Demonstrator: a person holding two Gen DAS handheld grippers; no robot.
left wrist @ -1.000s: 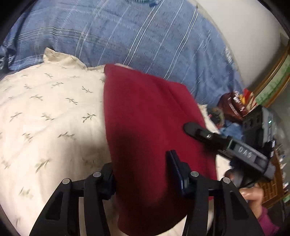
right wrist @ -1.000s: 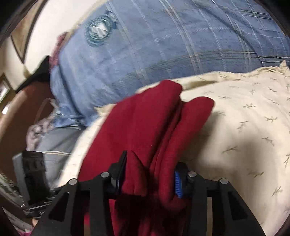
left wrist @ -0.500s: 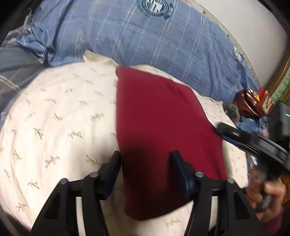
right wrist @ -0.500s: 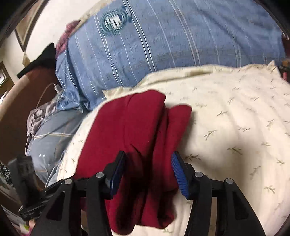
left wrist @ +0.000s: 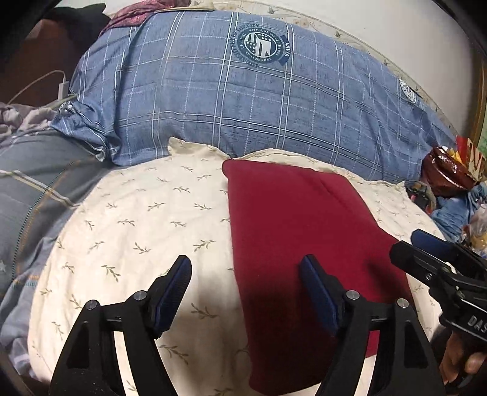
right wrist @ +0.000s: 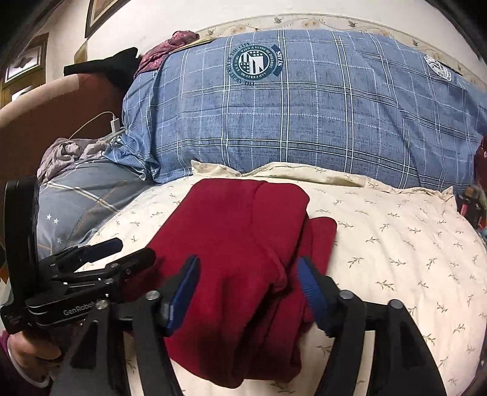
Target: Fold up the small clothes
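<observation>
Bed interior, fisheye views. Foreground: cream pillow (left wrist: 127,231) printed with small leaf sprigs. Behind it: large blue plaid bolster (right wrist: 319,121) bearing a round crest (right wrist: 255,64), lying along a pale wall (right wrist: 213,15) edged by a floral border (right wrist: 319,21). Left: grey striped quilt (right wrist: 79,198), crumpled grey cloth (right wrist: 67,152), white charger and cable (right wrist: 114,123) against a brown curved headboard (right wrist: 45,121). Above the headboard: black cloth (right wrist: 106,67) and maroon cloth (right wrist: 164,50). Upper left: framed pictures (right wrist: 24,61) on the wall. Far right, left-wrist view: shiny snack packets (left wrist: 450,170) and blue fabric (left wrist: 456,210). Dim indoor light, soft shadows on the pillow.
</observation>
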